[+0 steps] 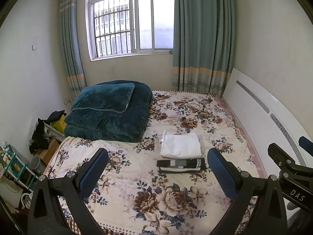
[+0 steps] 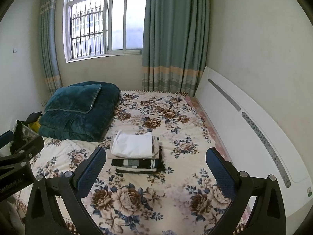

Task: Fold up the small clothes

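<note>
A stack of folded clothes lies on the floral bed sheet (image 1: pixel 125 176), with a white folded garment (image 1: pixel 181 145) on top, a beige one under it and dark striped ones (image 1: pixel 181 164) at the bottom. The stack also shows in the right wrist view (image 2: pixel 135 145). My left gripper (image 1: pixel 157 160) is open and empty, held above the bed in front of the stack. My right gripper (image 2: pixel 156 159) is open and empty, likewise short of the stack. The right gripper shows at the right edge of the left wrist view (image 1: pixel 289 156).
A folded dark teal quilt with a pillow (image 1: pixel 109 109) sits at the bed's back left. A white headboard (image 1: pixel 260 107) runs along the right. Boxes, shelves and dark clothes (image 1: pixel 41 135) clutter the floor on the left. Window and curtains behind.
</note>
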Tool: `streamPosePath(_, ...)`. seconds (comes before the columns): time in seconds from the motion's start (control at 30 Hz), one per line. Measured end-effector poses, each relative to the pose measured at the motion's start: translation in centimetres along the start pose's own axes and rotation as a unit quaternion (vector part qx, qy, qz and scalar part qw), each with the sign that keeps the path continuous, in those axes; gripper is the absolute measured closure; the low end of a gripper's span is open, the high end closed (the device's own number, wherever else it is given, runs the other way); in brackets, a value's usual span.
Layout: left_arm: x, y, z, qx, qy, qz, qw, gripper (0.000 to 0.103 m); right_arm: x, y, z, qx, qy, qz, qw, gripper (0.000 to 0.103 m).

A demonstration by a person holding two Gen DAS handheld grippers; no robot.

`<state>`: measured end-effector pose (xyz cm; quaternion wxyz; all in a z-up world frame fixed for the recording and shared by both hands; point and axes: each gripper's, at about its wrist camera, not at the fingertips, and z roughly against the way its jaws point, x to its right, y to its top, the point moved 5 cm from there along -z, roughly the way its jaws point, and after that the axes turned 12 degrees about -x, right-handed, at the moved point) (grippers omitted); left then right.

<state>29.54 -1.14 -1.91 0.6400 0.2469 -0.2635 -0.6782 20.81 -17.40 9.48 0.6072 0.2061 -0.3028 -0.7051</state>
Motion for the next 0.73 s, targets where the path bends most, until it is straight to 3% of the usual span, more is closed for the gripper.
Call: streamPosePath(0.73,-0.3,0.56,0.98,0.005,0.003,0.002,1.0,0.0,-0.03,-0.07,-0.27,0.001,0.001,0.001,1.0,0.0)
